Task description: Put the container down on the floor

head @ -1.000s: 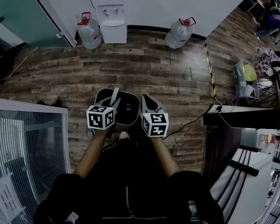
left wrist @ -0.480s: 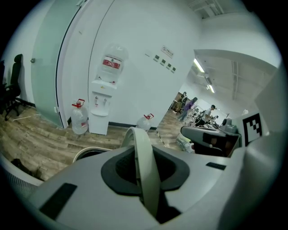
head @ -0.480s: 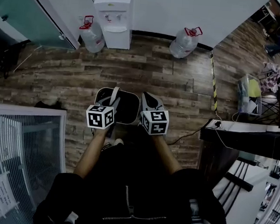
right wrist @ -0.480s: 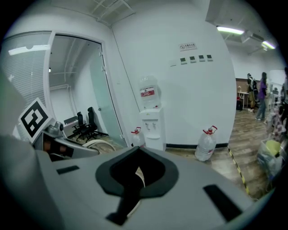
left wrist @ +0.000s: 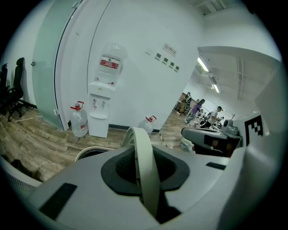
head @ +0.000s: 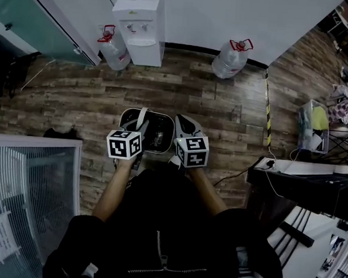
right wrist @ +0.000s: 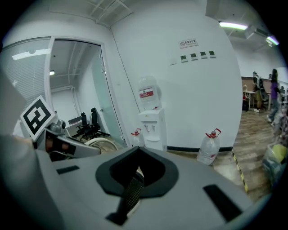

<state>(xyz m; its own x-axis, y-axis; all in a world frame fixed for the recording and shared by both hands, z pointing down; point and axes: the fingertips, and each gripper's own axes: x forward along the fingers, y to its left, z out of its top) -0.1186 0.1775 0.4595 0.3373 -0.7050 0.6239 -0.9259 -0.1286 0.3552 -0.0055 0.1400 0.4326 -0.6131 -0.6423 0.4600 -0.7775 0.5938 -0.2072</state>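
Note:
The container [head: 156, 134] is a dark mesh bin with a pale rim, held above the wooden floor [head: 223, 121] in front of the person. My left gripper [head: 140, 122] is shut on its pale handle strip [left wrist: 145, 166], which runs upright between the jaws. My right gripper [head: 178, 128] is shut on the bin's right wall, and a strip of dark mesh [right wrist: 129, 192] sits pinched between its jaws. The bin's rim [right wrist: 102, 143] shows at the left of the right gripper view. The bin's underside is hidden.
A white water dispenser [head: 140, 23] stands against the far wall between two water bottles [head: 113, 47] [head: 231, 57]. A glass partition [head: 27, 202] is near left, a dark desk [head: 305, 180] near right. Striped tape [head: 267, 106] and a cable [head: 237, 172] lie on the floor.
Both grippers have carried the container forward across the floor toward the dispenser wall. The desk at the right has slid nearer in the picture. Both grips look the same.

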